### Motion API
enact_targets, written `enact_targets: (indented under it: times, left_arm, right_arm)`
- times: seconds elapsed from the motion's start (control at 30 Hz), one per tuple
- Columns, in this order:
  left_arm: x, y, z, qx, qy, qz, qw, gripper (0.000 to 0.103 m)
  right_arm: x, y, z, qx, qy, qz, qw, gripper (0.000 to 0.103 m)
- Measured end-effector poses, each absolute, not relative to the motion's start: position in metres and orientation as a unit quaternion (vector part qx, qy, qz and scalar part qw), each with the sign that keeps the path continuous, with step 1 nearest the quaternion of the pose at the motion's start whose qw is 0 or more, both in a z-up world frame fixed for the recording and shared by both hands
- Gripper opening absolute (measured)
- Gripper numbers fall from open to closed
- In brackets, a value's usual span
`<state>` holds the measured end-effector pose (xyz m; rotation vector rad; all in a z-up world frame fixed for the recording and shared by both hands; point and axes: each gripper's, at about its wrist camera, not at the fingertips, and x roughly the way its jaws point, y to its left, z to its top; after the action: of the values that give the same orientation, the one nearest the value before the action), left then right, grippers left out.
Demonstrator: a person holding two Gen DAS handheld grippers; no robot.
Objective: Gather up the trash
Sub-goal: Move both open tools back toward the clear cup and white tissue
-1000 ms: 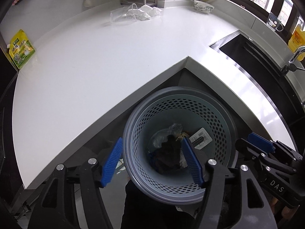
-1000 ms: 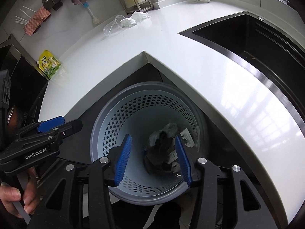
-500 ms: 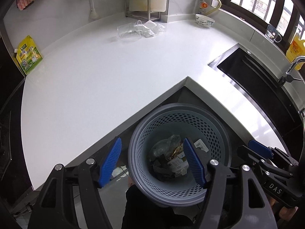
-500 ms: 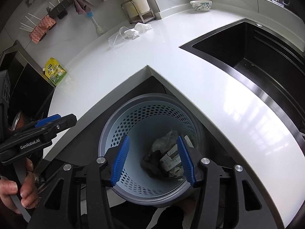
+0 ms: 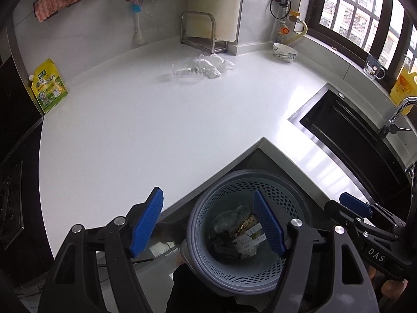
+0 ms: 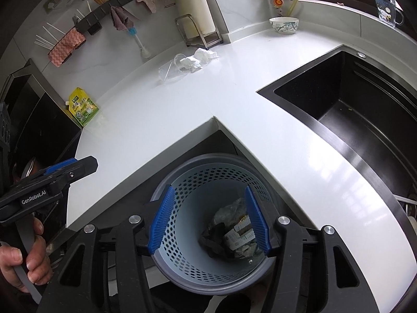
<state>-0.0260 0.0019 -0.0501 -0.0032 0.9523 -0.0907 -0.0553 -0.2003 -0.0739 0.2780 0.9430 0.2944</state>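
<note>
A grey perforated trash basket (image 5: 292, 203) (image 6: 187, 200) stands on the floor below the inner corner of the white counter (image 5: 156, 130) (image 6: 182, 109). Wrappers and crumpled bags (image 5: 241, 234) (image 6: 232, 232) lie in its bottom. A clear plastic cup with crumpled white paper (image 5: 200, 66) (image 6: 186, 62) lies on the counter near the back wall. My left gripper (image 5: 208, 224) is open and empty above the basket's left rim. My right gripper (image 6: 208, 221) is open and empty above the basket; it also shows in the left wrist view (image 5: 357, 208).
A yellow-green pouch (image 5: 48, 88) (image 6: 83, 107) leans at the counter's left end. A black sink (image 5: 346, 135) (image 6: 351, 109) is set in the right side, with a tap (image 5: 398, 112). A bowl (image 5: 285, 50) (image 6: 283, 24) and a metal rack (image 5: 200, 32) stand at the back.
Both grippers have risen and pulled back from the basket, so it looks smaller and lower in both views. More of the counter and back wall shows. Both stay open.
</note>
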Motion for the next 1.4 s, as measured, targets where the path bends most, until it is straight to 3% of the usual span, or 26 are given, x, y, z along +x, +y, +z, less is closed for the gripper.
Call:
enact_targets:
  times: [0.23, 0.43, 0.57, 1.0, 1.4]
  left_arm:
    - [0.017, 0.016, -0.035, -0.001, 0.433, -0.041, 0.901, 0.080]
    - [0.076, 0.024, -0.034, 0.006, 0.415, -0.029, 0.909, 0.081]
    - [0.121, 0.027, -0.038, 0.009, 0.400, -0.015, 0.916, 0.089]
    - [0.248, 0.012, -0.095, 0.012, 0.412, -0.014, 0.911, 0.090]
    - [0.310, 0.011, -0.132, 0.008, 0.412, 0.003, 0.911, 0.090]
  right_arm:
    - [-0.018, -0.188, -0.053, 0.128, 0.431, 0.126, 0.884, 0.057]
    - [0.022, -0.179, -0.048, 0.138, 0.423, 0.105, 0.889, 0.057]
    - [0.047, -0.174, -0.055, 0.137, 0.425, 0.085, 0.891, 0.058]
    - [0.113, -0.174, -0.093, 0.170, 0.442, 0.013, 0.881, 0.058]
    - [0.144, -0.174, -0.109, 0.196, 0.443, -0.024, 0.874, 0.058]
